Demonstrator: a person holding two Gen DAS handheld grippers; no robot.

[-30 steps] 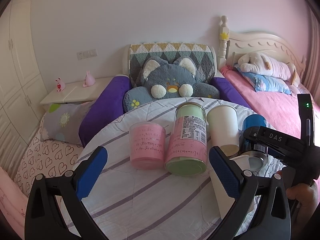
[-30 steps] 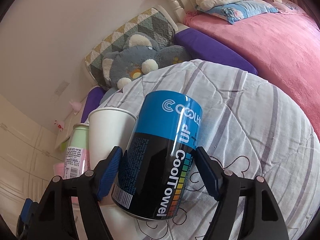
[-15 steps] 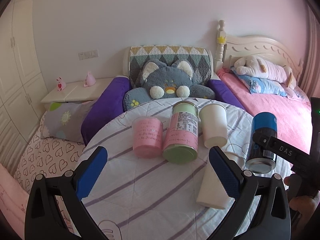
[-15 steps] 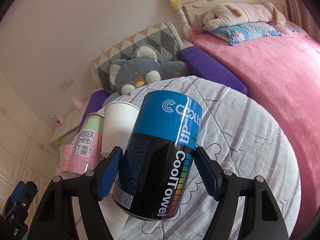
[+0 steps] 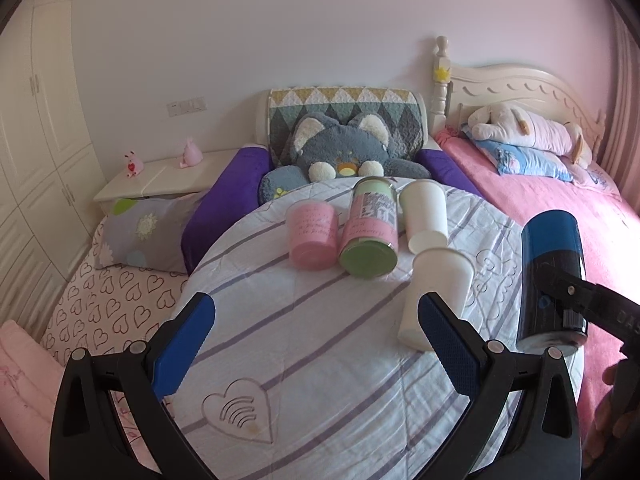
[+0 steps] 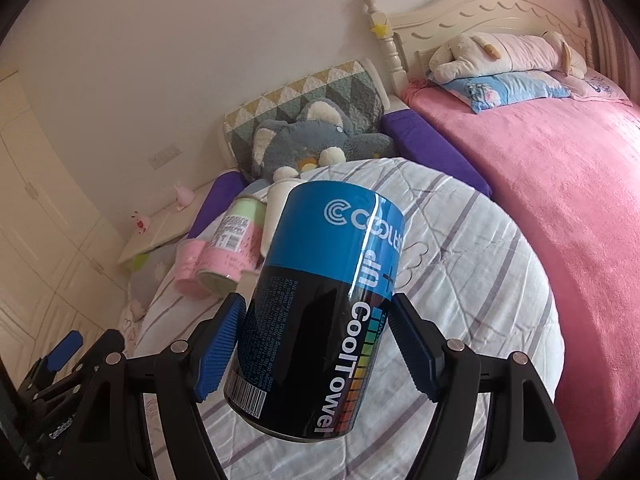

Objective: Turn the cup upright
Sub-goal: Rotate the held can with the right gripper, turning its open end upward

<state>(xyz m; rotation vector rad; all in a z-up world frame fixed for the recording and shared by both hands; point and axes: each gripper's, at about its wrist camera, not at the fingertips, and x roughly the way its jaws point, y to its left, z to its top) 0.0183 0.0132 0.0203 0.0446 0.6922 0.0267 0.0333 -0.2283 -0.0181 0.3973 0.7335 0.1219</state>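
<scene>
My right gripper [image 6: 316, 348] is shut on a blue and black "CoolTowel" can [image 6: 320, 312] and holds it in the air above the round quilted table [image 6: 472, 280]; the can also shows in the left wrist view [image 5: 554, 280] at the right. My left gripper [image 5: 316, 344] is open and empty above the table's near side. A white paper cup [image 5: 436, 296] lies on its side just beyond the left gripper's right finger. A second white cup [image 5: 426, 216], a pink and green can [image 5: 372, 236] and a pink cup [image 5: 314, 236] stand farther back.
A grey plush cat [image 5: 340, 156] and purple cushions [image 5: 224, 200] sit behind the table. A pink bed [image 5: 560, 208] with a plush dog lies to the right. A white nightstand [image 5: 160, 176] and wardrobe stand to the left.
Both grippers have pulled back and up from the table. The right gripper has lifted the blue can away from the cups. The lying white cup now shows in full.
</scene>
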